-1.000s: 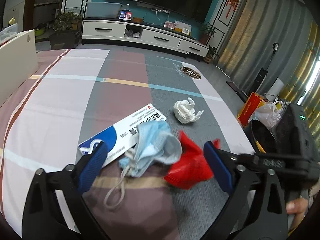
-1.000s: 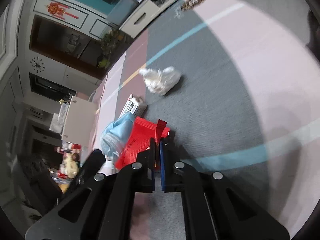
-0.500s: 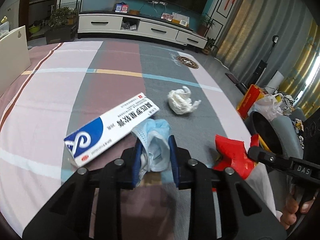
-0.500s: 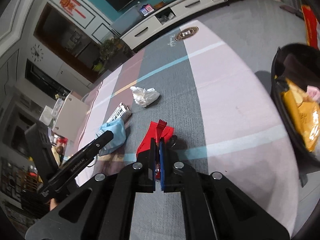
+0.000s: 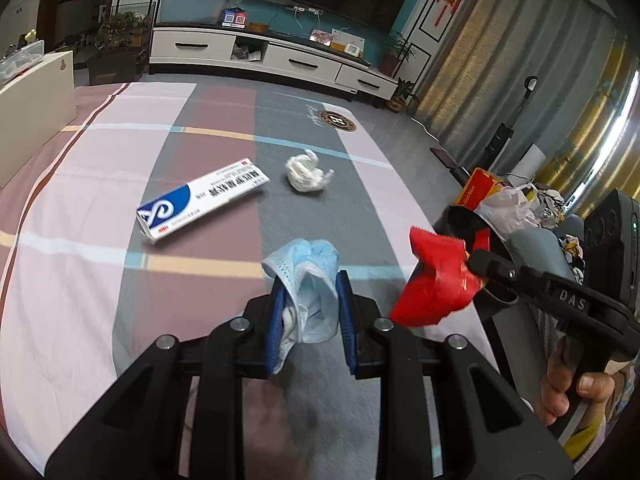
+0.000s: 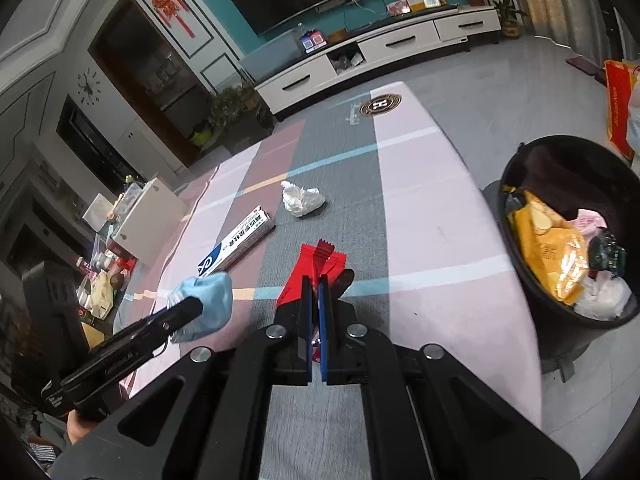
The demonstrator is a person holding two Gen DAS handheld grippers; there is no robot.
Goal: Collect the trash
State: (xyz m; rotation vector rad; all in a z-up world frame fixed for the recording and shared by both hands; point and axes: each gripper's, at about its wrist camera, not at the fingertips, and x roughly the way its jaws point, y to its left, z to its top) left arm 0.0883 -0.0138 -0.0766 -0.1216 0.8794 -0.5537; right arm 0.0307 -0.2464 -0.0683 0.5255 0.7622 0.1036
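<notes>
My left gripper [image 5: 311,280] is shut on a crumpled light-blue face mask [image 5: 310,272] and holds it above the table; it also shows in the right wrist view [image 6: 208,304]. My right gripper [image 6: 315,280] is shut on a red wrapper [image 6: 316,266], lifted off the cloth; it shows in the left wrist view [image 5: 436,280] at the right. A blue and white box [image 5: 200,204] and a crumpled white tissue [image 5: 306,174] lie on the striped tablecloth [image 5: 100,184]. A black trash bin [image 6: 520,184] with trash in it stands right of the table.
A white board [image 5: 36,104] stands at the table's left edge. A red bag [image 6: 618,104] and plastic bags sit on the floor past the bin. A TV cabinet [image 5: 272,56] lines the far wall. The table's right edge runs beside the bin.
My left gripper closed on the face mask and lifted it. My right gripper raised the red wrapper and carried it right, toward the bin.
</notes>
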